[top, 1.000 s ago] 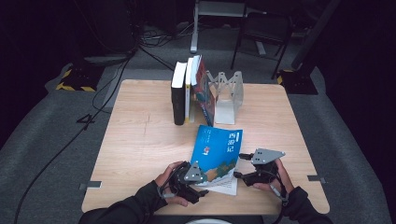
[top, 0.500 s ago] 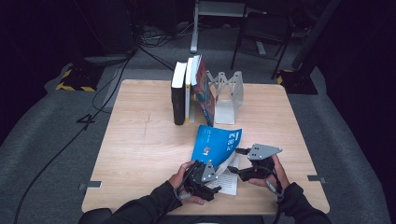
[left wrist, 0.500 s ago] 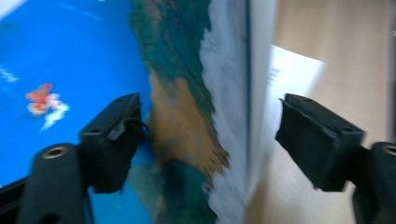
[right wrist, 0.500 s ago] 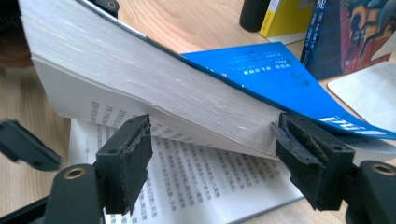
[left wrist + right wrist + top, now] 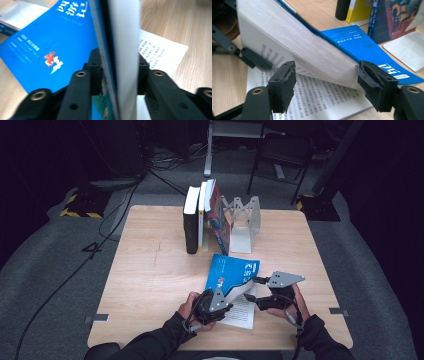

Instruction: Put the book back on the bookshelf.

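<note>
A blue paperback book (image 5: 232, 272) lies open near the table's front edge. Its cover and a thick block of pages (image 5: 125, 37) are lifted off a printed page (image 5: 242, 312) that lies flat. My left gripper (image 5: 231, 296) has just been closing. In the left gripper view its pads (image 5: 96, 72) press on both sides of that raised block. My right gripper (image 5: 251, 289) is open at the book's right side. In the right gripper view its jaws (image 5: 327, 80) stand wide around the lower edge of the lifted pages (image 5: 307, 50), over the printed page (image 5: 317, 100).
At the back of the wooden table (image 5: 150, 270), a black, a yellow and a dark illustrated book (image 5: 200, 220) stand upright against a metal bookend (image 5: 242, 222). The person's sleeves come in at the front edge. Cables and a chair lie on the floor beyond.
The blue book's cover and page block have risen from flat to a steep tilt. The left jaws have closed onto that block. The right gripper has barely moved.
</note>
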A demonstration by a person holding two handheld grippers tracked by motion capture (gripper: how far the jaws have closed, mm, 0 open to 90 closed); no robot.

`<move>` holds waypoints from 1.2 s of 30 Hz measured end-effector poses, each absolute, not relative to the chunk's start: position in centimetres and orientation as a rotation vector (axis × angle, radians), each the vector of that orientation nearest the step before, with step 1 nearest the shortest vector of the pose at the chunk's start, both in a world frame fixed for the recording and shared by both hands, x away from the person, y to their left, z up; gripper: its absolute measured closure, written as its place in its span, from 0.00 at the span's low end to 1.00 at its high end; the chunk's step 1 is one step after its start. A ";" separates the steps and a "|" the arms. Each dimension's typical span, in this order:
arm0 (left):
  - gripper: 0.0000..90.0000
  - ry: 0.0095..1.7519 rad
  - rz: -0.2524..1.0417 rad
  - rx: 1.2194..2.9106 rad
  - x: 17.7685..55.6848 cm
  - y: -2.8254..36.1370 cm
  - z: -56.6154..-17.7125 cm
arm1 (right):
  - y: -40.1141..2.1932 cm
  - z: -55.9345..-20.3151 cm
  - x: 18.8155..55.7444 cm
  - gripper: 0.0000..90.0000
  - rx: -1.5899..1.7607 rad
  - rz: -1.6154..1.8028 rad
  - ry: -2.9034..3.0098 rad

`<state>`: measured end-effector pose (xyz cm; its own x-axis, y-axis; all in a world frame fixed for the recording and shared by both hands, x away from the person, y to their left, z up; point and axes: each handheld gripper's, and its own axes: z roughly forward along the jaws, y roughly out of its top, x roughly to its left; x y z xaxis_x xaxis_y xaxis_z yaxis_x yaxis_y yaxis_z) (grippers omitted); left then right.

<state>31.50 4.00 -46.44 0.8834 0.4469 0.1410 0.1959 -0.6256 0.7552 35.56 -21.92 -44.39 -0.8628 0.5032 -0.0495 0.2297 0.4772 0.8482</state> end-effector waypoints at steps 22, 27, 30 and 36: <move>0.81 0.404 0.310 2.223 31.9 12.4 -45.7 | -18.9 -44.9 36.9 0.31 0.338 1.161 2.557; 0.80 0.418 0.308 2.221 31.8 13.6 -45.7 | -18.5 -46.1 38.2 0.38 0.350 1.090 2.551; 0.78 0.440 0.312 2.214 31.9 14.4 -45.6 | -18.7 -46.3 38.1 0.54 0.312 1.120 2.528; 0.74 0.437 0.276 2.203 33.2 15.6 -45.6 | -18.2 -45.4 36.3 0.69 0.207 1.085 2.510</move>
